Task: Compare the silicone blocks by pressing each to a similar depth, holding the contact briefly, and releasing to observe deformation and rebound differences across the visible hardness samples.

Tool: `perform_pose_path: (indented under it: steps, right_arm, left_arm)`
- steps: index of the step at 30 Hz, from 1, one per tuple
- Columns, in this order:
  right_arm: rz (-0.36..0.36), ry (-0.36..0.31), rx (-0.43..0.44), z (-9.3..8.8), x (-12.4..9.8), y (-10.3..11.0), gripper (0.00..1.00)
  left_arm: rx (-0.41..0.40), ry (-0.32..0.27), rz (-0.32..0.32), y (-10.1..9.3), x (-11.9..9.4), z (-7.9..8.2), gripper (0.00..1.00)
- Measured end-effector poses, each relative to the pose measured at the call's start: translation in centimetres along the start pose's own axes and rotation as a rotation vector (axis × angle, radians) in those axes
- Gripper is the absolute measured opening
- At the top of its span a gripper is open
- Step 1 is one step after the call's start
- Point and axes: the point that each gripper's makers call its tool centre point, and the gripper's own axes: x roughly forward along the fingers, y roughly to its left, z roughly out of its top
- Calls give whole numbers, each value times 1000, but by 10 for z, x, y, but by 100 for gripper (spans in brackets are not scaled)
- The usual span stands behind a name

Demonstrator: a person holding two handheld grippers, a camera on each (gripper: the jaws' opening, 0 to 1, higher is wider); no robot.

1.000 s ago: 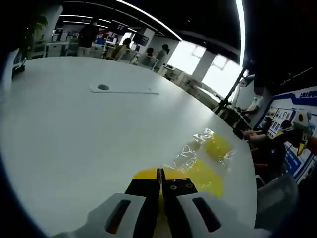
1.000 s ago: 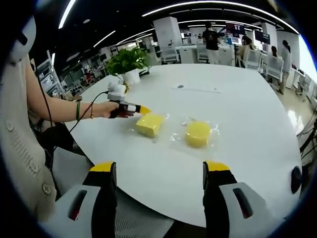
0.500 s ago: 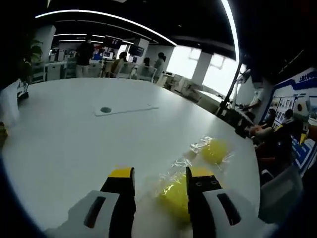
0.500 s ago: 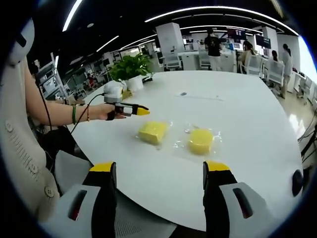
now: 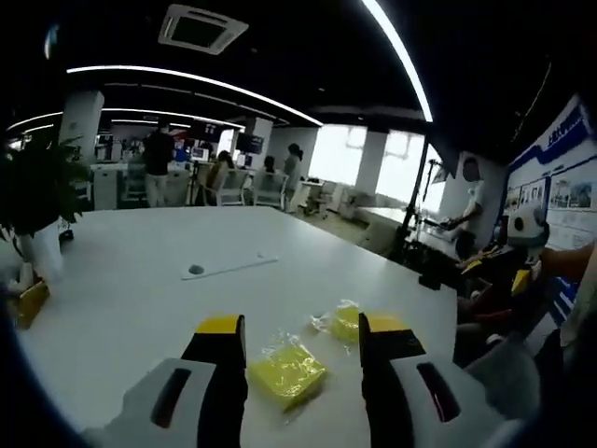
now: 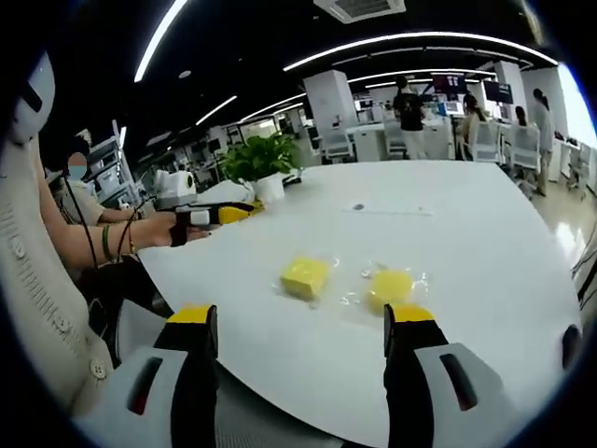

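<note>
Two yellow silicone blocks in clear wrap lie on the white table (image 6: 485,224). The square block (image 5: 286,371) sits low between the jaws of my left gripper (image 5: 303,327), which is open and clear of it. Just beyond lies the round block (image 5: 345,320). In the right gripper view the square block (image 6: 306,276) and the round block (image 6: 392,286) lie side by side past my right gripper (image 6: 300,315), which is open and holds nothing. A hand holds my left gripper (image 6: 229,214) off the table's left edge, well back from the blocks.
A potted plant (image 6: 261,159) stands at the table's far left corner, seen also as the plant (image 5: 37,187). A white strip with a round hole (image 5: 224,268) lies mid-table. A small yellow object (image 5: 28,301) sits near the plant. Chairs and people fill the office behind.
My left gripper was shut with its tip against the square block; it has opened and drawn back from the blocks. My right gripper stays open, its view slightly farther back.
</note>
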Motion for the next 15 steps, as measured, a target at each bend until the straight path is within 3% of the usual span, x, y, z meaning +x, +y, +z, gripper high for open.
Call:
perform_pose_path:
  steps: [8, 15]
  right_arm:
    - [87, -176, 70, 14, -13, 8, 70]
    - [128, -235, 69, 13, -17, 14, 75]
  left_arm:
    - [-39, -56, 47, -42, -49, -7, 60]
    - [-92, -97, 41, -69, -76, -20, 64]
